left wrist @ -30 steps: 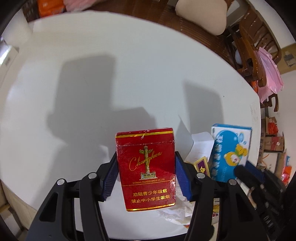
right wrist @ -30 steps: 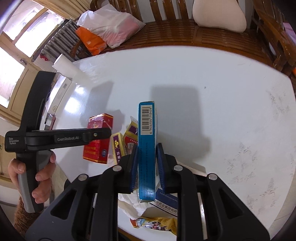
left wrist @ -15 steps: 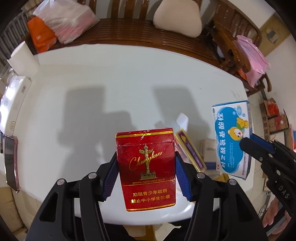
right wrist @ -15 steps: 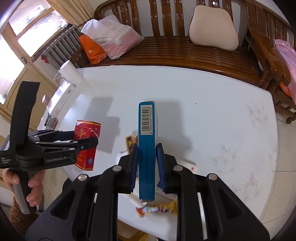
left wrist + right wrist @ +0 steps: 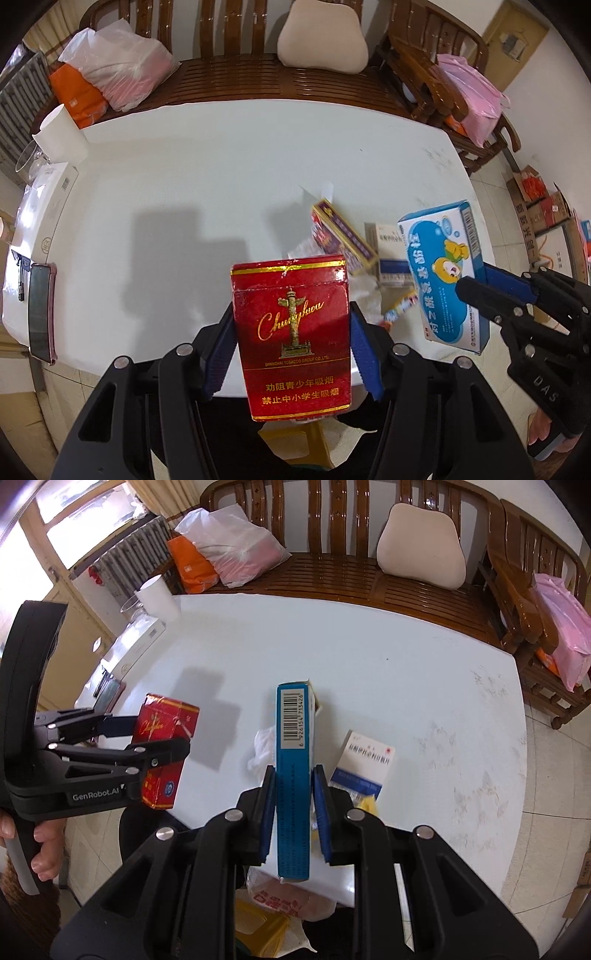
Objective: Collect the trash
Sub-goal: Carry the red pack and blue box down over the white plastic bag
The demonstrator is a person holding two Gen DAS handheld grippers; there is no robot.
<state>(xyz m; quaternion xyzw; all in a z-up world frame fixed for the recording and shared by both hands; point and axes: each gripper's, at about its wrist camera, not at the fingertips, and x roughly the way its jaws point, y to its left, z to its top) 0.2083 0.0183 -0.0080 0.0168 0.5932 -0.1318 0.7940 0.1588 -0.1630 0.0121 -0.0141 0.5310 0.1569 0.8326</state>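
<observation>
My left gripper (image 5: 291,347) is shut on a red cigarette pack (image 5: 291,332), held above the near edge of the white table (image 5: 221,166). My right gripper (image 5: 293,805) is shut on a blue medicine box (image 5: 293,768), held edge-on above the same edge; the box also shows in the left wrist view (image 5: 443,269). Left on the table are a purple and gold box (image 5: 343,236), a white and blue medicine box (image 5: 365,764), crumpled tissue (image 5: 264,749) and a snack wrapper (image 5: 400,308). A bag with a yellow bin (image 5: 269,919) sits below the table edge.
A phone (image 5: 40,314), a white carton (image 5: 48,206) and a paper roll (image 5: 61,134) lie along the table's left side. A wooden bench (image 5: 332,572) with bags and a cushion stands behind. A chair with a pink bag (image 5: 561,627) stands at the right.
Both grippers have risen and pulled back from the table with their boxes held. More of the table, bench and floor now shows.
</observation>
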